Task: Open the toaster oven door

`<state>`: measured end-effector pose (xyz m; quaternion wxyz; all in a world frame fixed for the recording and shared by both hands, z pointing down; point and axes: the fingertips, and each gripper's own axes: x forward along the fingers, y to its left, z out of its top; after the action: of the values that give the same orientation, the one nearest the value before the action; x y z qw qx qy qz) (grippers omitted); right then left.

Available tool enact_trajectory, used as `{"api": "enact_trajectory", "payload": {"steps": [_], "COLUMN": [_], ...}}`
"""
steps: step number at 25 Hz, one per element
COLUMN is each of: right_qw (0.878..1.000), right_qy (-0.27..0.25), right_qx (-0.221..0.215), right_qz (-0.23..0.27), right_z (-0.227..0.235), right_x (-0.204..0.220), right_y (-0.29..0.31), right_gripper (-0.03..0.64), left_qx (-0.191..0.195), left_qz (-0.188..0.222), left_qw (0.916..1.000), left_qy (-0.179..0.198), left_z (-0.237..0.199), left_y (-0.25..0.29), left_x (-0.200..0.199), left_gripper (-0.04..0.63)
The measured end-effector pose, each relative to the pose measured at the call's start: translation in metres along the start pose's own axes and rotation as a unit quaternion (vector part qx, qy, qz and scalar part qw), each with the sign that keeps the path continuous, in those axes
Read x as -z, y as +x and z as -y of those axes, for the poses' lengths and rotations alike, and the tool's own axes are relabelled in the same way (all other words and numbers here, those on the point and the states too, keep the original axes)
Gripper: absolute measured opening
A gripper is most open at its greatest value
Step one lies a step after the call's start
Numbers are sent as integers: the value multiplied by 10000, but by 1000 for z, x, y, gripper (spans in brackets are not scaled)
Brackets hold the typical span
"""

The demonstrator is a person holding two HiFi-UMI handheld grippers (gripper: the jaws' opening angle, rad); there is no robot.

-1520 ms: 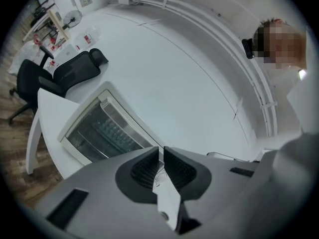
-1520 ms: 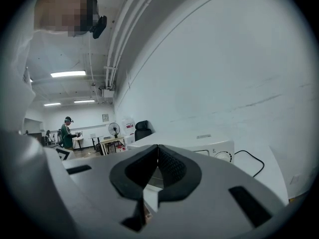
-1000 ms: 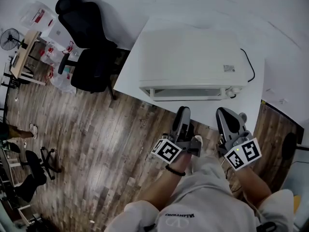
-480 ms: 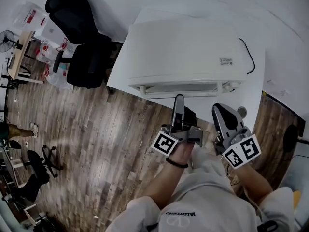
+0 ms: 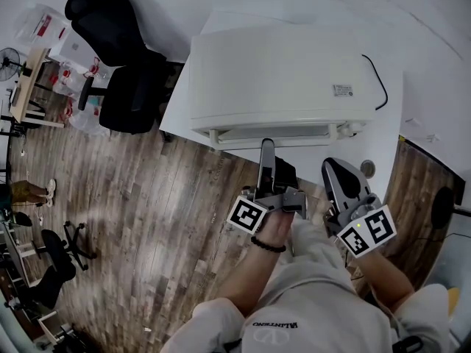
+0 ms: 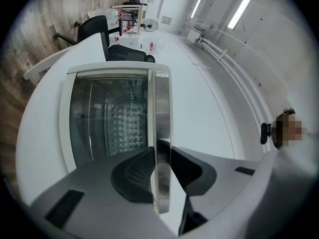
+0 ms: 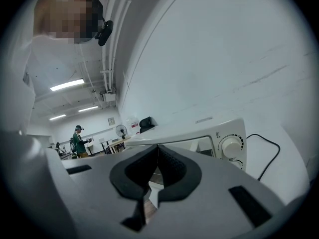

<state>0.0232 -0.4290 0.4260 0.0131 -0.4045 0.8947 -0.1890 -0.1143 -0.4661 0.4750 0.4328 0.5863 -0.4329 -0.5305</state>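
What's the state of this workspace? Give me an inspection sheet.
Surface: white table, carrying the oven.
Job's things: oven, door looks shut; handle sits between the left tongs.
Clutter: small grey disc near the table's front edge.
Tongs: left tongs have just been closing, pads on the handle; right tongs shut, empty.
Cables: black cable at the oven's right side.
Surroundings: black chairs, wood floor, fan, a person far off.
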Motion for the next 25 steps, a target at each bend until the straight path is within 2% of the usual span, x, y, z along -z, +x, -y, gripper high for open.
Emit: {"api": "enact_trajectory", "payload": {"steps": [10, 25], "right_qw": [9999, 9982], "right_qy": [8, 126], "right_qx": [-81, -150], "right_qz": [-131, -562], "right_z": [-14, -47], "right_x": [10, 57], "right_y": [-12, -31], "right_gripper": [17, 17], "left_qx": [-162, -354], "left_qz": [-246, -659], "left_qw": [9996, 9972], "left_qy": [47, -32], "left_z": [-1, -12], "left_y": [-24, -69], "left_x": [4, 14], "left_gripper": [106, 100]}}
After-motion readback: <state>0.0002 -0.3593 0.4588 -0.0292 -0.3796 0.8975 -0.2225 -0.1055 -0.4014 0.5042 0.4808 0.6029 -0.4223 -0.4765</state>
